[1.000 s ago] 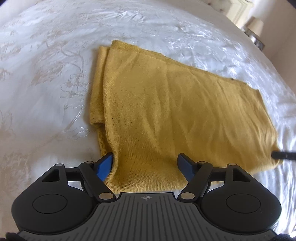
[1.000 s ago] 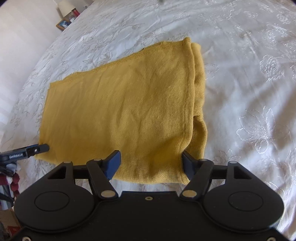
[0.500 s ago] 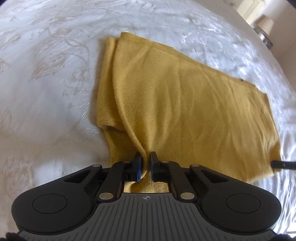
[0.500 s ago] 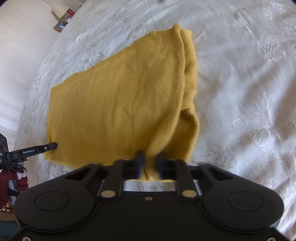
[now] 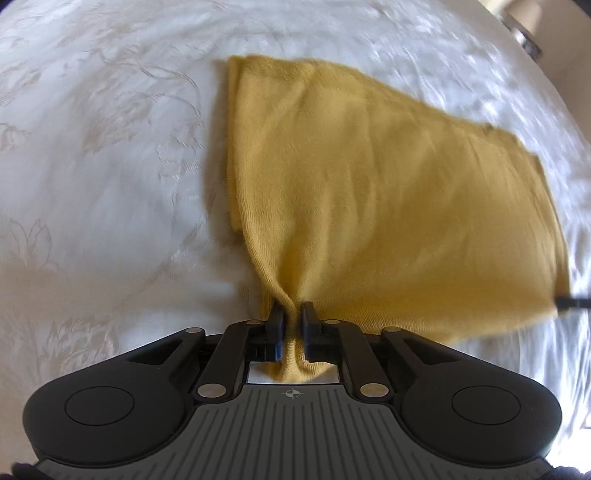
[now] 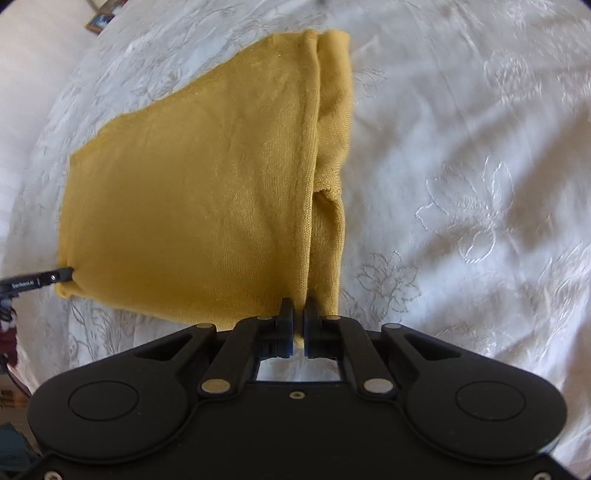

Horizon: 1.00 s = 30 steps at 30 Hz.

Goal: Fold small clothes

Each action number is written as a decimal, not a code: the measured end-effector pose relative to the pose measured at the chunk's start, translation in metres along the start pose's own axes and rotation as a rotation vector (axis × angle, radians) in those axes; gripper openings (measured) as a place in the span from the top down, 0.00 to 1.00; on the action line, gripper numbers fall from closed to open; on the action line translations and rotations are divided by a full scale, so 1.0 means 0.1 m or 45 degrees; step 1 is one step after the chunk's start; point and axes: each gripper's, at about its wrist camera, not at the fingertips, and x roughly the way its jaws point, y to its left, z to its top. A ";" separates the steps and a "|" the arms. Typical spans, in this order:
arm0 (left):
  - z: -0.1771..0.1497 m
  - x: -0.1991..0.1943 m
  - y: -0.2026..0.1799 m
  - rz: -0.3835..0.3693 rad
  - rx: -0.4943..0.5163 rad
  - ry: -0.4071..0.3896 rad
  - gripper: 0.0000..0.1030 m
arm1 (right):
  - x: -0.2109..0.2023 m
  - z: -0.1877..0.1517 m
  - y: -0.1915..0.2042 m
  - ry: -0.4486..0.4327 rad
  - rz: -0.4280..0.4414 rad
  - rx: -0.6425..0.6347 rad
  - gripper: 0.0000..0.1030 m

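A mustard-yellow knit garment (image 5: pixel 369 192) lies partly folded on a white embroidered bedspread (image 5: pixel 92 166). My left gripper (image 5: pixel 292 314) is shut on the garment's near edge at its left corner and lifts it, so the cloth rises in a ridge to the jaws. In the right wrist view the same garment (image 6: pixel 207 192) shows, and my right gripper (image 6: pixel 299 308) is shut on its near edge at the right corner, also lifted. The other gripper's tip (image 6: pixel 55 276) touches the garment's far left corner in that view.
The white bedspread (image 6: pixel 461 184) spreads all around the garment. A lamp and small objects (image 5: pixel 524 22) stand beyond the bed at the upper right of the left wrist view. A framed picture (image 6: pixel 99 22) sits at the upper left of the right wrist view.
Both grippers were open over the near edge, then shut on it. The near edge has since been lifted off the bedspread and the cloth pulls taut toward both jaws.
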 end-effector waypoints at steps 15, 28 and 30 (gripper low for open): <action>-0.23 -0.06 -0.04 0.006 0.336 0.145 0.58 | -0.31 0.10 0.21 -0.121 -0.050 -0.104 0.59; 0.11 -0.52 -0.47 0.045 0.069 -0.268 0.12 | -0.12 0.41 0.94 -0.303 -0.141 -0.477 0.01; 0.16 -0.38 -0.69 0.059 0.082 -0.274 0.10 | 0.00 0.45 1.04 -0.283 -0.172 -0.515 0.01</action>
